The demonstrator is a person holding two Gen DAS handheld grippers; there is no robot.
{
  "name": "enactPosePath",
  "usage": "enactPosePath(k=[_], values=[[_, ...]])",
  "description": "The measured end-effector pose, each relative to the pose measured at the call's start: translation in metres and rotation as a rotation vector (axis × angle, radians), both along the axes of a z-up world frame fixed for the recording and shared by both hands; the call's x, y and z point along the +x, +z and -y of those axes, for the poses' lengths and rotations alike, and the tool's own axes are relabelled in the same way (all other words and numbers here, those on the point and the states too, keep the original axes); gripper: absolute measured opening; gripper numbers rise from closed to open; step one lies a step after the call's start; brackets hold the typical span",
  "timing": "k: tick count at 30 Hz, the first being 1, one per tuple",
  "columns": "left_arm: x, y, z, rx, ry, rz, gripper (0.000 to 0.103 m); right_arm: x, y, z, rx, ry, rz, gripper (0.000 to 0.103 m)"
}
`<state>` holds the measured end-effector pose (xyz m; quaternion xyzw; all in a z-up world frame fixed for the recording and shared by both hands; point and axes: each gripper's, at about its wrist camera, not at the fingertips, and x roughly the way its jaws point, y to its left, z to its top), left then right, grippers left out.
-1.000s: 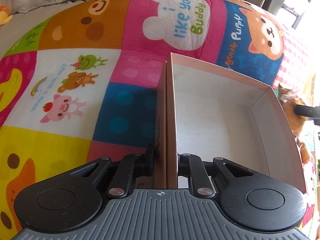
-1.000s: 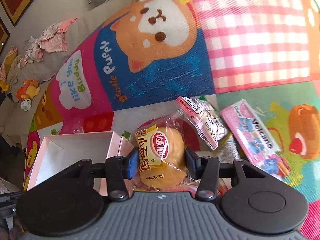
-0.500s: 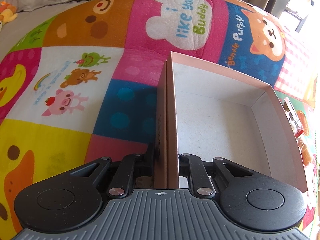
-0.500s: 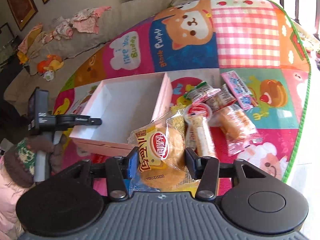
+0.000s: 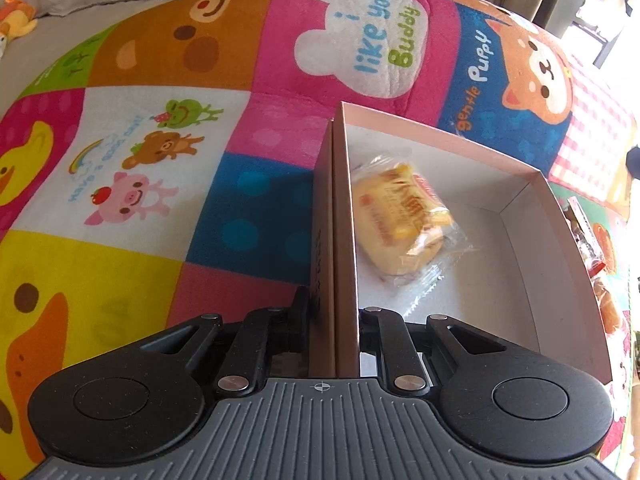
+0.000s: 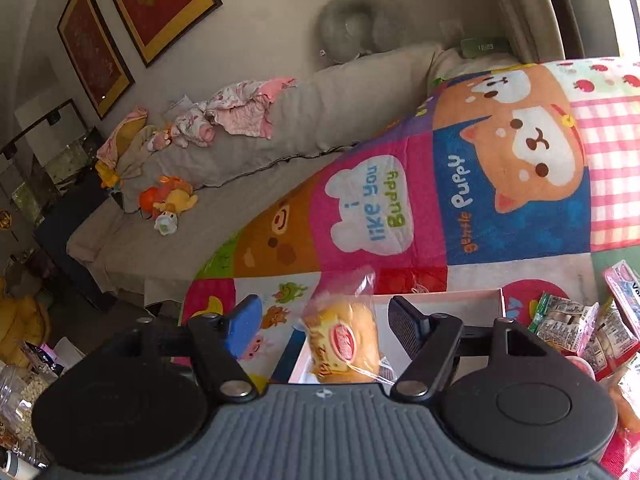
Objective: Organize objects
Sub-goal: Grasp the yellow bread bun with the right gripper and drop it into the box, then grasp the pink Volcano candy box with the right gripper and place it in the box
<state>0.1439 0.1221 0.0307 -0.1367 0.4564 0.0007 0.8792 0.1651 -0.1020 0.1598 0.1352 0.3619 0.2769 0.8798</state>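
Wrapped bun (image 5: 400,216): lying inside pink box (image 5: 556,240), against its left wall, long axis running along it; floor beyond lying open. Left gripper (image 5: 334,316) pinching that wall. Right gripper (image 6: 320,324) hanging wide apart, gripping nothing.

The play mat (image 5: 168,128) is a patchwork of pink, orange, blue, yellow and white squares printed with cartoon animals, plus a red-and-white checked patch (image 6: 612,160). The box (image 5: 560,240) is pale pink outside and white inside, holding a golden-yellow wrapped bun (image 5: 400,216) with a red-and-yellow label. The right gripper (image 6: 320,320) has one blue finger pad (image 6: 242,322) and one black.
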Motion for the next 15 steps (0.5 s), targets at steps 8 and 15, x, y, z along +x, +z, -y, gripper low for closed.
enactPosePath(k=[8,15], values=[[-0.002,0.000,0.001,-0.003,-0.002,0.010,0.018,-0.030,-0.043,0.096,-0.207,-0.186,0.028,0.071],[-0.004,0.000,0.005,0.026,-0.001,0.018,0.017,-0.062,-0.078,0.169,-0.406,-0.303,0.025,0.079]])
